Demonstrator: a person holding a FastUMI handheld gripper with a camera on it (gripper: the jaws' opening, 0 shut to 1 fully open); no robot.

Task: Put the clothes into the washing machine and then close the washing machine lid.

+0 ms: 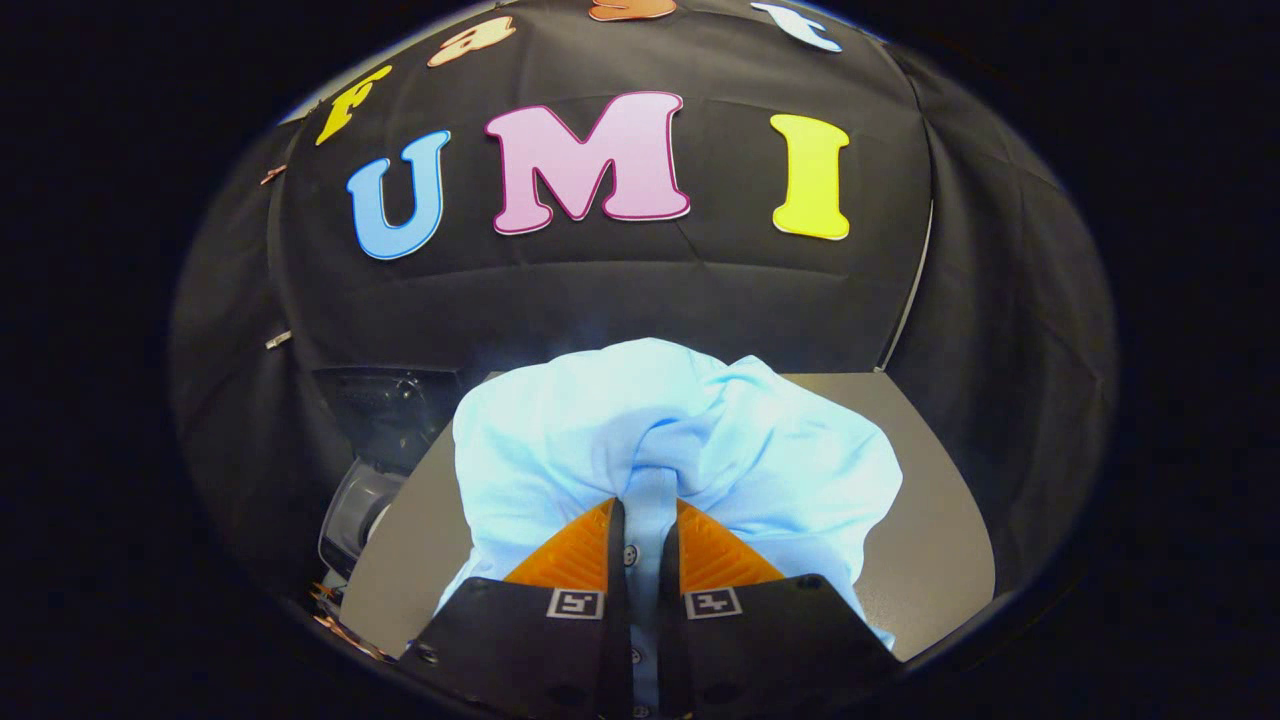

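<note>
A light blue shirt (pixel 680 440) bunches up just ahead of my fingers and drapes over them above a grey tabletop (pixel 930 540). My gripper (pixel 645 515) is shut on the shirt's buttoned strip, with both fingers pressing a fold of cloth between them. The washing machine (pixel 360 500) stands to the left, beyond the table's left edge, with its dark opening and pale rounded body partly in sight.
The grey table ends at a left edge close to the machine and at a far edge against the black cloth wall (pixel 620 290). A thin pale pole (pixel 905 310) runs up the wall to the right of the shirt.
</note>
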